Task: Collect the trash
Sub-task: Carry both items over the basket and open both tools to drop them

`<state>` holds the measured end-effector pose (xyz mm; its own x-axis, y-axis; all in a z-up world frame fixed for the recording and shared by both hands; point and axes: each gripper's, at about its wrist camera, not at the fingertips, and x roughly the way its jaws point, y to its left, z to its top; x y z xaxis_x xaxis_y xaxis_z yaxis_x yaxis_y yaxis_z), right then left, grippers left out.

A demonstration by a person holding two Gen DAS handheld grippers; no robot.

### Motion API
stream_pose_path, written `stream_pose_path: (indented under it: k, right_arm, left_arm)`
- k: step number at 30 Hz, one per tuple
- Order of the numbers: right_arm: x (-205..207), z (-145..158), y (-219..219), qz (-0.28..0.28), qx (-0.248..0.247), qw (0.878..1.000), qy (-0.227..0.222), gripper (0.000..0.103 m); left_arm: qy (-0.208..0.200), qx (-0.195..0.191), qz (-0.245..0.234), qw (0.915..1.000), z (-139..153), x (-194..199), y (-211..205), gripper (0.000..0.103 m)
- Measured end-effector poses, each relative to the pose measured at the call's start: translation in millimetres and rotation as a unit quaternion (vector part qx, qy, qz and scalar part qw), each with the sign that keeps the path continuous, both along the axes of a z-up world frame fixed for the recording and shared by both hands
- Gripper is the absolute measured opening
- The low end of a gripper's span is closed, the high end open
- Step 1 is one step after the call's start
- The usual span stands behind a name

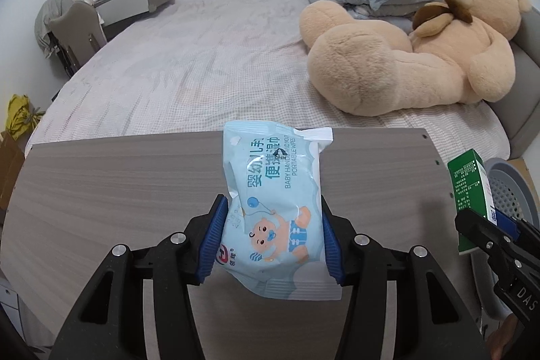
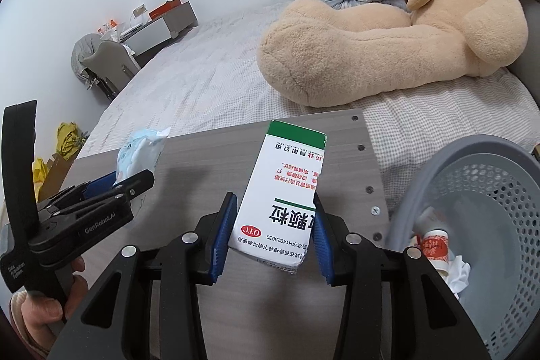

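free: bare tabletop (image 1: 101, 191) left | blocked: teddy bear (image 1: 405, 56) behind, basket (image 2: 472, 154) right

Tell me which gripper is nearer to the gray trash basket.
Right. The right gripper, clamped on the medicine box, is just beside the basket. The left gripper, holding the wipes pack, is farther off, on the far side of the right one.

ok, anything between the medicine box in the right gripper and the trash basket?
Nothing visible. The medicine box is clamped in the right gripper over the wooden board; the grey basket sits open just to its right, past the board's edge.
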<state>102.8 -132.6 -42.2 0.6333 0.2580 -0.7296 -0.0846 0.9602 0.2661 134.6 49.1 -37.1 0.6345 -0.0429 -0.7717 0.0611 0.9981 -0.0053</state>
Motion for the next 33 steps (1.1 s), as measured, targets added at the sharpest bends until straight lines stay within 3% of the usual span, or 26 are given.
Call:
stream_pose_path:
  k: [9,21,26,33]
  right_arm:
    - [-49,17,-43,-0.038,-0.005,0.999,-0.019,0.042]
    - [-104,12,-157,-0.139,-0.03,0.99,-0.01,0.042]
    - [-113,1,-196,-0.164,-0.022,0.986,0.002,0.042]
    - [-114,-6,-221,-0.165,-0.018,0.986,0.009,0.043]
  left_arm:
    - [-0.015,-0.014,-0.046,0.9987,15,-38,-44,0.051]
    - [-0.014,-0.029,-0.159,0.9867,21,-64,-162,0.051]
    - [-0.007,-0.024,-0.197,0.9802,18,-69,-205,0.051]
    - [0.002,-0.013,-0.208,0.9781,13,-69,-239,0.054]
